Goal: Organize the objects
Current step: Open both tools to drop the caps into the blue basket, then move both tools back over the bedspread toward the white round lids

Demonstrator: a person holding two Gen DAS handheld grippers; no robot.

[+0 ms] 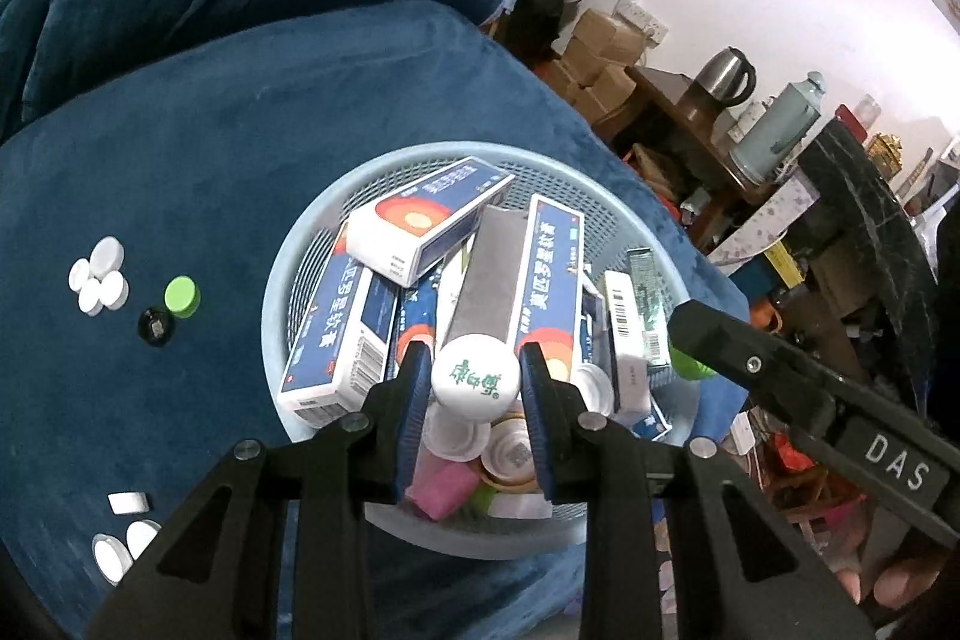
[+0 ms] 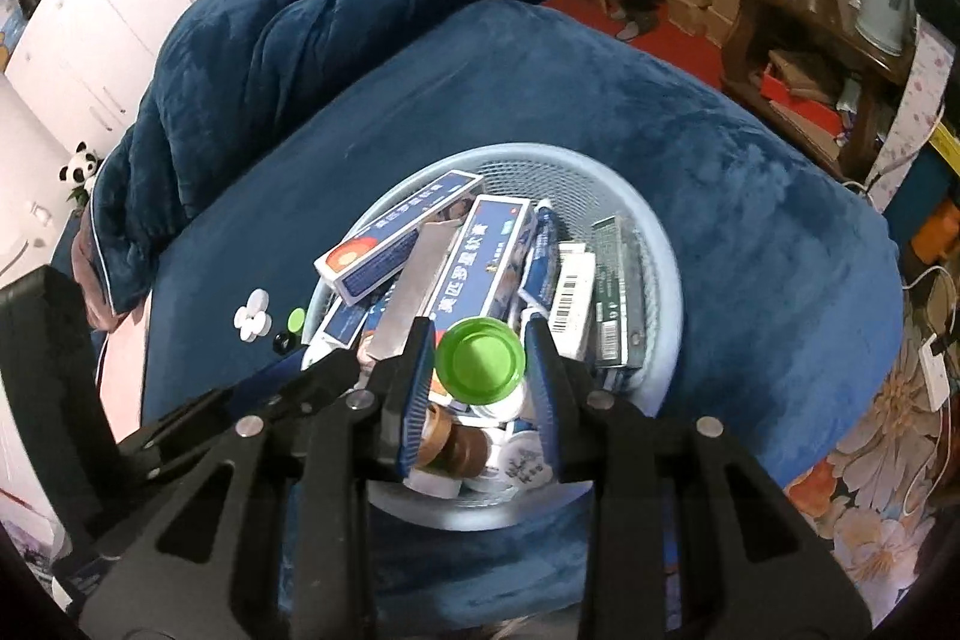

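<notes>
Your left gripper has its jaws clenched on a white cap with green lettering, your right gripper on a glossy green cap, both above the pale blue basket.

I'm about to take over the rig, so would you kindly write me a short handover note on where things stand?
Left claw: shut on a white cap.
Right claw: shut on a green cap.
Both are over the blue basket, which holds medicine boxes and more caps.
Done: sorted caps lie grouped on the blue blanket.
Left: place both held caps, then sort what remains in the basket.
</notes>
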